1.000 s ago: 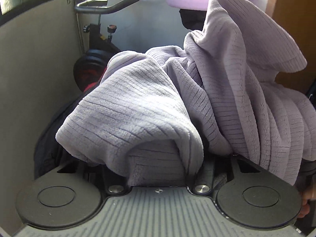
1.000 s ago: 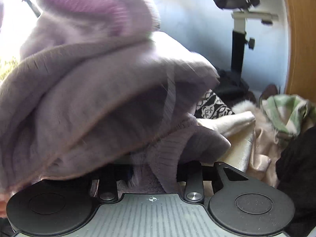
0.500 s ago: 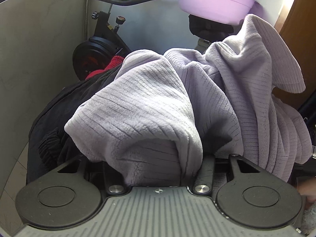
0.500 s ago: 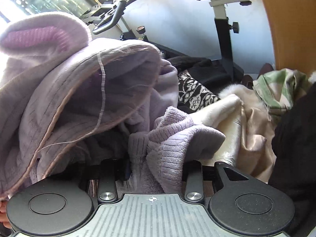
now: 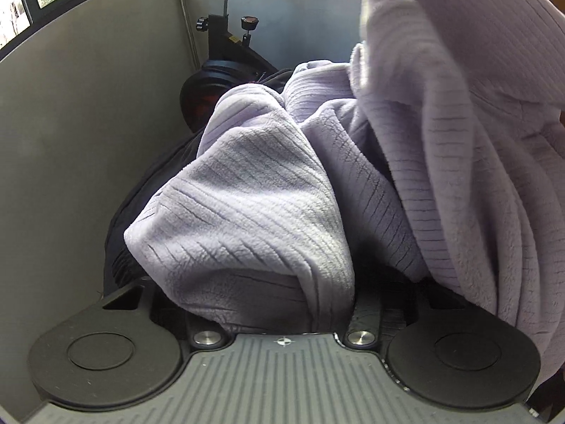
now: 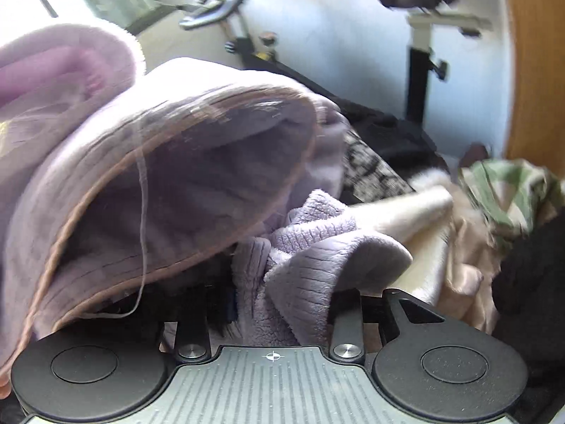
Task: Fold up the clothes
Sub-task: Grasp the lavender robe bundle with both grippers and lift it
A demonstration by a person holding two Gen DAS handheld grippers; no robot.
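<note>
A: Left gripper (image 5: 282,304) status?
B: Jaws closing, with a bunched fold of the lilac fleece garment (image 5: 254,212) packed between them. The fingertips are buried under the cloth.

A: Right gripper (image 6: 273,314)?
B: Clamped on a wad of the same fleece (image 6: 307,265), held between both fingers (image 6: 348,321).

A: Fabric?
B: Plush, ribbed in fine parallel grooves, soft pile. In the left view it hangs in heavy rounded folds, with a big drape filling the right side. In the right view a stitched hem edge (image 6: 116,190) curves over like a hood, and a loose thread (image 6: 143,219) dangles from it.

A: Where's the garment sitting?
B: Lifted between both grippers, above a heap of other clothes.

A: What's around it?
B: A dark ribbed garment (image 5: 123,247) sits under the left side. On the right lie a cream furry piece (image 6: 416,226), a green checked cloth (image 6: 508,194) and black-and-white patterned fabric (image 6: 370,173). Behind stands an exercise bike (image 5: 226,46) with curved handlebars, against a pale wall (image 5: 70,141).
</note>
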